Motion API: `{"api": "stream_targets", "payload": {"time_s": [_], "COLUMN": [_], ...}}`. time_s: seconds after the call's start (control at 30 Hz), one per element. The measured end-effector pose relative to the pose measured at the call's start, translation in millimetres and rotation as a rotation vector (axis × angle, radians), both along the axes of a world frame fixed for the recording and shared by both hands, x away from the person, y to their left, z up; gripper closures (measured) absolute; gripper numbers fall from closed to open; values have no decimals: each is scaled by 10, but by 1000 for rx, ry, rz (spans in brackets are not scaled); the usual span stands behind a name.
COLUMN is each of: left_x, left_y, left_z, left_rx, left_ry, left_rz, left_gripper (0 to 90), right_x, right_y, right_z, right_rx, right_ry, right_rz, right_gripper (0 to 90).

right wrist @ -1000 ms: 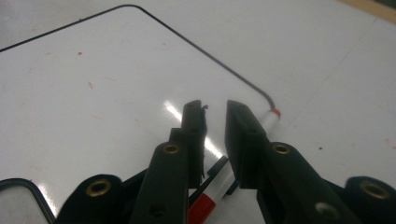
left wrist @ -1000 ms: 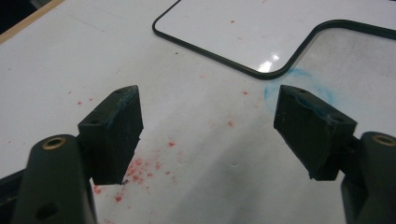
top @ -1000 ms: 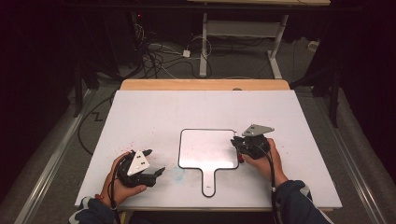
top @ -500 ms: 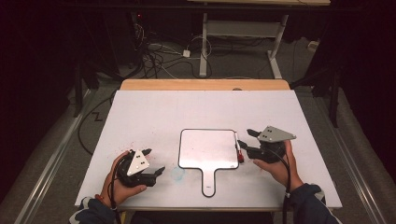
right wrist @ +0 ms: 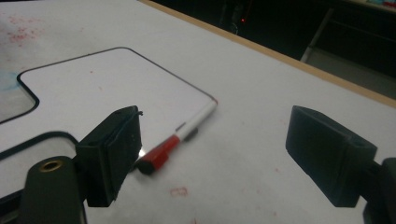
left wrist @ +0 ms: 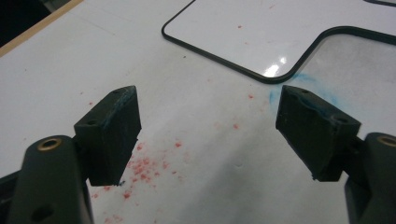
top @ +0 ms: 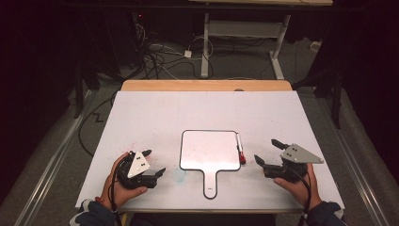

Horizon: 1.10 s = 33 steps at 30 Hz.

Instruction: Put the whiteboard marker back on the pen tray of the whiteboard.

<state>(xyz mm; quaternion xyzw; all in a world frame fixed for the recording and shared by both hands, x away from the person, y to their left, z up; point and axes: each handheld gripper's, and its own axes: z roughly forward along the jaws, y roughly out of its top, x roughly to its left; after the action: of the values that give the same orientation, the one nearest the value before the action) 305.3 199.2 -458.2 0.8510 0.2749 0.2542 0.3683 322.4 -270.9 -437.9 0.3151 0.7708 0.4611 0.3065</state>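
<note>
High view: my right claw (top: 266, 151), jaws just spread and empty, sits near the table's (top: 141, 113) right edge beside the red-capped marker (top: 240, 149) lying along the whiteboard (top: 209, 149); my left claw (top: 155, 162), also spread and empty, sits near the front-left corner.

Red-capped white marker (top: 240, 149) lying flat, capped, along right edge of paddle-shaped whiteboard (top: 209, 150)

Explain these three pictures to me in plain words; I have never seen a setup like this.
A person sits at a white table with a hand-held claw in each hand: the left claw and the right claw. One picture is taken from above. The other two come from small cameras riding on each claw, looking along its two black jaws. On the table lies a small whiteboard paddle with a red-capped marker along its right edge. Both claws are open and hold nothing; the right one's jaws have just been opening, with nothing between them.
</note>
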Motion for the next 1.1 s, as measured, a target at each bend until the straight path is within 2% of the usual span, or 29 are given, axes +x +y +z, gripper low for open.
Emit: {"api": "stream_targets", "payload": {"time_s": [0.07,0.2,1.1], "left_x": [-5,-21,15], "left_y": [-3,-20,-32], "left_z": [-14,-4,-31], "left_rx": [14,10,20], "left_ry": [6,-2,16], "left_rz": [-6,-11,-12], "left_gripper": [211,210,209], "right_x": [-63,-135,-124], "right_y": [-34,-89,-88], "right_z": [-46,-80,-90], "right_rx": [-24,-45,-69], "right_ry": [-9,-12,-29], "right_rz": [-29,-43,-38], "right_gripper": [182,183,192]}}
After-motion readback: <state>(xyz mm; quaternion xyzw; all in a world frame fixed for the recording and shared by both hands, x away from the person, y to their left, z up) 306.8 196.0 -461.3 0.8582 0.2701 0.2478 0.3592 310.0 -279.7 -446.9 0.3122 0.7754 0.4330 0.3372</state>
